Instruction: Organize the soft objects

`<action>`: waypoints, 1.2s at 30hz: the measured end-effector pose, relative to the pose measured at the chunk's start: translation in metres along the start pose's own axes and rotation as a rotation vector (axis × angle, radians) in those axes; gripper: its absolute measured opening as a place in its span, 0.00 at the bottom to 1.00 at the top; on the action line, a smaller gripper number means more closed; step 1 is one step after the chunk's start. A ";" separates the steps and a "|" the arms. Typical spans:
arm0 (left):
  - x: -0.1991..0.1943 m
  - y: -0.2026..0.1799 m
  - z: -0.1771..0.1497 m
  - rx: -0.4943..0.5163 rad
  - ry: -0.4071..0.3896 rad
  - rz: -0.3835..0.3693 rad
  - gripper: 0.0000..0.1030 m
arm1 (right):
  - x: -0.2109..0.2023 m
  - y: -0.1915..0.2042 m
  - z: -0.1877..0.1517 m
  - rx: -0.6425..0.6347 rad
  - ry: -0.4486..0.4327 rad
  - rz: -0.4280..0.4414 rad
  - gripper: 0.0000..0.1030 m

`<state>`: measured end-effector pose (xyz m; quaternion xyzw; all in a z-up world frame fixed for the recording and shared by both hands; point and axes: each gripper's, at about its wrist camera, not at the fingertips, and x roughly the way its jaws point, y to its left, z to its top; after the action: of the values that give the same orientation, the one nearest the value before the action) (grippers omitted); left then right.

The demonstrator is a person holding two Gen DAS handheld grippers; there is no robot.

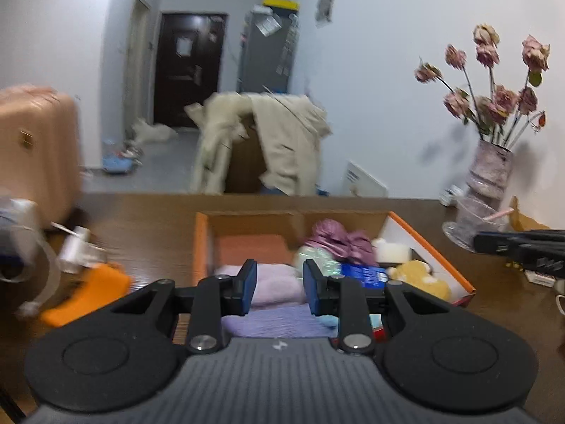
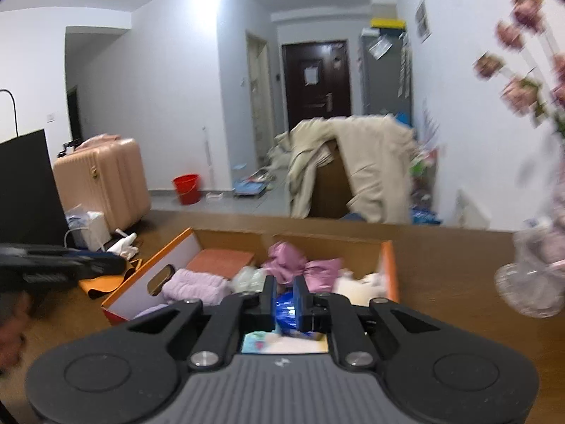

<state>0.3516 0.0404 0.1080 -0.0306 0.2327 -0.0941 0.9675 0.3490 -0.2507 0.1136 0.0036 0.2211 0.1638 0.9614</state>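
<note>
Orange-edged cardboard box point(image 1: 429, 243), lidless, sitting on the dark wooden counter point(image 1: 148, 219); a cardboard divider is splitting it into compartments.

Contents, soft goods: a folded lilac towel point(image 1: 272, 284) is lying in the left compartment, in front of a folded terracotta cloth point(image 1: 247, 247). A crumpled mauve garment point(image 1: 339, 238) is heaping up against the divider on the right side. A yellow plush toy point(image 1: 422, 275) is resting against the box's right wall, just beside a cream-white soft item point(image 1: 392, 251). A blue patterned packet point(image 1: 365, 275) is lying between the plush and the towel. A pale violet cloth point(image 1: 279, 323) is spreading along the near edge, partly hidden by the tool.

Left gripper point(image 1: 279, 288): hovering over the near edge of the box, jaws standing apart with the towel showing in the gap, gripping nothing.

Right gripper point(image 2: 284, 304): hanging above the middle of the box point(image 2: 148, 258), jaws drawn close together with the blue packet point(image 2: 286, 312) showing in the narrow gap; whether they are pinching it cannot be told, as the picture is blurring.

Surroundings: a vase of dried pink roses point(image 1: 491, 173) is standing at the counter's right end, an orange pouch point(image 1: 88, 293) and white charger point(image 1: 76, 247) are lying to the left of the box. A pink suitcase point(image 2: 102, 180) is standing on the floor beyond, near a red bucket point(image 2: 186, 188).
</note>
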 end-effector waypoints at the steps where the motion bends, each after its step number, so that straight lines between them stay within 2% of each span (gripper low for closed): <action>1: -0.011 0.002 -0.001 0.006 -0.010 0.012 0.29 | -0.013 -0.003 0.000 -0.005 -0.004 -0.025 0.13; 3: -0.034 0.003 -0.003 0.008 -0.029 0.031 0.35 | -0.032 -0.004 -0.002 -0.015 -0.013 -0.057 0.20; 6: -0.063 0.000 -0.007 0.008 -0.048 0.042 0.37 | -0.062 -0.005 -0.007 0.007 -0.040 -0.070 0.28; 9: -0.087 -0.007 -0.013 0.030 -0.068 0.060 0.38 | -0.083 -0.001 -0.013 0.020 -0.071 -0.075 0.41; 13: -0.116 -0.015 -0.021 0.035 -0.120 0.080 0.48 | -0.111 0.007 -0.020 0.014 -0.105 -0.075 0.46; 15: -0.130 -0.019 -0.029 0.034 -0.149 0.079 0.62 | -0.123 0.012 -0.025 0.012 -0.131 -0.070 0.51; 17: -0.143 -0.023 -0.040 0.032 -0.170 0.081 0.70 | -0.140 0.021 -0.037 -0.007 -0.176 -0.076 0.59; 19: -0.156 -0.029 -0.056 0.040 -0.214 0.095 0.82 | -0.156 0.031 -0.054 -0.036 -0.231 -0.093 0.80; 21: -0.174 -0.035 -0.077 0.029 -0.287 0.125 1.00 | -0.175 0.044 -0.082 -0.045 -0.333 -0.134 0.93; 22: -0.182 -0.039 -0.090 0.028 -0.326 0.132 1.00 | -0.180 0.050 -0.093 -0.046 -0.362 -0.149 0.99; 24: -0.196 -0.047 -0.114 0.039 -0.348 0.144 1.00 | -0.190 0.061 -0.118 -0.040 -0.388 -0.159 1.00; 28: -0.223 -0.055 -0.171 0.017 -0.371 0.170 1.00 | -0.205 0.082 -0.168 -0.037 -0.349 -0.155 1.00; 30: -0.237 -0.057 -0.202 0.016 -0.338 0.190 1.00 | -0.213 0.093 -0.193 -0.018 -0.350 -0.191 1.00; 32: -0.250 -0.059 -0.233 0.056 -0.295 0.186 1.00 | -0.220 0.103 -0.218 -0.001 -0.327 -0.198 1.00; 36: -0.254 -0.065 -0.261 0.145 -0.237 0.182 1.00 | -0.220 0.118 -0.250 0.008 -0.201 -0.142 1.00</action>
<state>-0.0006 0.0226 -0.0046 0.0494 0.1114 -0.0184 0.9924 0.0191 -0.2247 -0.0090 0.0080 0.1241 0.0932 0.9879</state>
